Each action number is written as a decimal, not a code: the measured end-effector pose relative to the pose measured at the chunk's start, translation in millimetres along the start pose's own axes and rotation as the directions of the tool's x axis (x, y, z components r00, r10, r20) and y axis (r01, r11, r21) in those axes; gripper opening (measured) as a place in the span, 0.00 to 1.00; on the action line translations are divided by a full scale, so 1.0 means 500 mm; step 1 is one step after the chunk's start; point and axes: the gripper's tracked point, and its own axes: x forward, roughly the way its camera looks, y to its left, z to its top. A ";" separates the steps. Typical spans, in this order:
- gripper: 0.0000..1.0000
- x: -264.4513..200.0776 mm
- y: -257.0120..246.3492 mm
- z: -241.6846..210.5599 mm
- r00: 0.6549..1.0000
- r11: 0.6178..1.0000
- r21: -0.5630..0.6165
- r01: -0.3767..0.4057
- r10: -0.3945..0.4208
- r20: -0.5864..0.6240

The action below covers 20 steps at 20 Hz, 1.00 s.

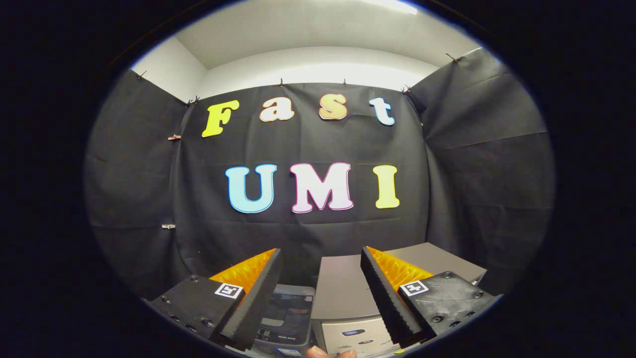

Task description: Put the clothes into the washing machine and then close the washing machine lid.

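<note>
The washer [343,298] sits low between and beyond the fingers, its grey lid [343,286] partly hidden by the right finger and its front cut off. The gripper [322,258] stands wide open, empty. A darker object [288,313] beside the washer is hard to identify. Fingertips [330,353] barely peek in below.

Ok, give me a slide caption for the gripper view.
Open gripper held high before the black booth wall, the grey washing machine just below its fingers.

Gripper [321,268] jaws wide apart, nothing btwn, fingertip [318,352] below
</note>
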 end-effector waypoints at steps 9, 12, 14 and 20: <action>0.99 -0.090 -0.078 -0.025 0.996 0.996 -0.032 0.085 -0.085 0.024; 0.99 -0.105 -0.072 -0.053 0.997 0.997 -0.010 0.079 -0.079 0.010; 0.99 -0.111 -0.062 -0.066 0.998 0.998 -0.032 0.059 -0.059 0.000; 0.99 -0.109 -0.078 -0.106 0.997 0.995 -0.070 0.070 -0.072 -0.037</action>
